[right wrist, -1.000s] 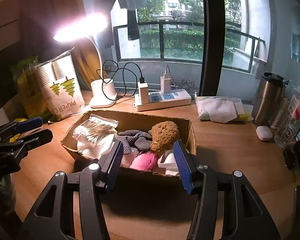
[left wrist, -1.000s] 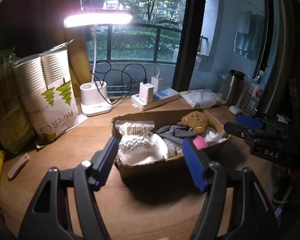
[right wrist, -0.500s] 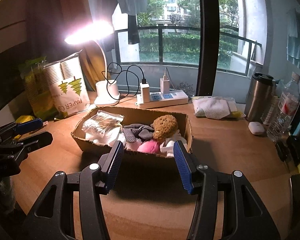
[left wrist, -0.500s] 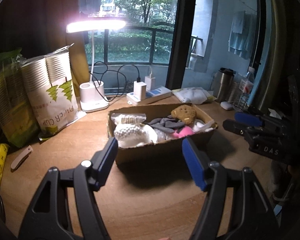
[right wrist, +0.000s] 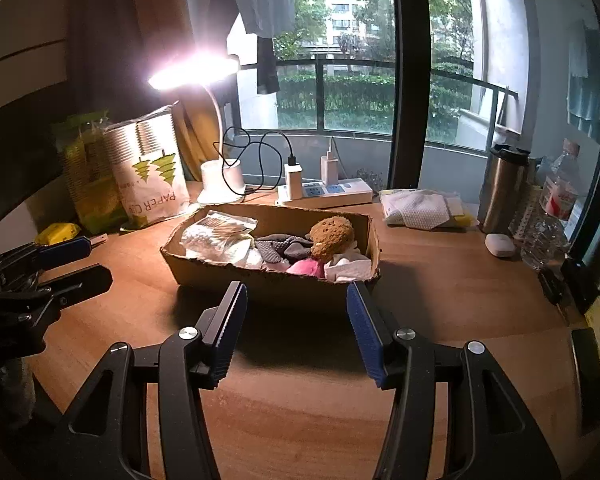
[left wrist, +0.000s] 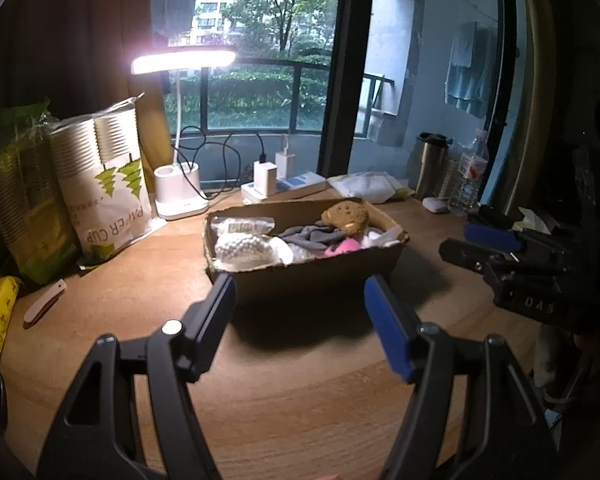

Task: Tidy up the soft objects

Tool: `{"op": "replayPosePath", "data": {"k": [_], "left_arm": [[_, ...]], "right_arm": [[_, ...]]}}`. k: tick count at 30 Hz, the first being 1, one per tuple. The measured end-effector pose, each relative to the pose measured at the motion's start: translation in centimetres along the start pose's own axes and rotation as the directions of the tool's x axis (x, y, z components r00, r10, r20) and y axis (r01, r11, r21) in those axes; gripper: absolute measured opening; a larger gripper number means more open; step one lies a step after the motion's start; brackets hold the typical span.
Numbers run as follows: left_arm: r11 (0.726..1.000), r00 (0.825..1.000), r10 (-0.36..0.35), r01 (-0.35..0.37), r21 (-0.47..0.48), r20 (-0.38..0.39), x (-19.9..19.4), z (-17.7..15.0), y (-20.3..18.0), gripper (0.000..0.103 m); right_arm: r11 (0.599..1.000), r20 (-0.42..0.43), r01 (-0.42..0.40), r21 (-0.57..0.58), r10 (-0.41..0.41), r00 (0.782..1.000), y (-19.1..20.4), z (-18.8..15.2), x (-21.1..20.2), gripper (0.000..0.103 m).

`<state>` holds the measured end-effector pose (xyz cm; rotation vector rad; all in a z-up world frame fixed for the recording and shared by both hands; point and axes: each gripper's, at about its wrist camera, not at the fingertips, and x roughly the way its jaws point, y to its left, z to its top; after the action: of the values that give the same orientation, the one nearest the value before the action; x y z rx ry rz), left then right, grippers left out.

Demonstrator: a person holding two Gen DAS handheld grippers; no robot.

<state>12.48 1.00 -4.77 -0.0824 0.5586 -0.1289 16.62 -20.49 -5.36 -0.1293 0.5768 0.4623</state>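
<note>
A cardboard box (left wrist: pixel 320 270) (right wrist: pixel 228 272) stands on the wooden desk, filled with soft things: a brown plush toy (left wrist: pixel 345 217) (right wrist: pixel 332 236), grey socks (left wrist: pixel 312 237) (right wrist: pixel 278 246), a pink item (left wrist: pixel 342 247) (right wrist: pixel 306 268), white bagged cotton items (left wrist: pixel 240 245) (right wrist: pixel 214 234) and white cloth (right wrist: pixel 348 268). My left gripper (left wrist: pixel 300 312) is open and empty, in front of the box. My right gripper (right wrist: pixel 296 320) is open and empty, also in front of the box. Each gripper shows at the edge of the other's view (left wrist: pixel 496 252) (right wrist: pixel 56 264).
A lit desk lamp (left wrist: pixel 180 192) (right wrist: pixel 222 180), a paper cup pack (left wrist: pixel 108 188) (right wrist: pixel 148 172), a power strip with chargers (left wrist: pixel 284 188) (right wrist: pixel 326 194), a folded cloth pack (right wrist: pixel 420 208), a steel flask (right wrist: pixel 502 188), water bottles (right wrist: pixel 548 216) and a white case (right wrist: pixel 499 245) ring the box.
Both grippers have drawn back and up from the box, which now looks smaller and farther. Both stayed open and empty.
</note>
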Motion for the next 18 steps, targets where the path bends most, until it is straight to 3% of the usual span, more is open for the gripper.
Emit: {"op": "replayPosePath", "data": {"k": [15, 18], "left_arm": [[1.000, 0.993, -0.016, 0.013, 0.024, 0.114, -4.8, 1.4, -1.8, 0.082], [1.000, 0.989, -0.013, 0.010, 0.024, 0.148, -6.0, 2.1, -1.9, 0.090]], "right_arm": [[0.999, 0.105, 0.023, -0.023, -0.020, 0.994, 1.0, 1.1, -5.4, 0.056], [0.999, 0.139, 0.033, -0.030, -0.029, 0.990, 1.3, 1.6, -6.8, 0.064]]}}
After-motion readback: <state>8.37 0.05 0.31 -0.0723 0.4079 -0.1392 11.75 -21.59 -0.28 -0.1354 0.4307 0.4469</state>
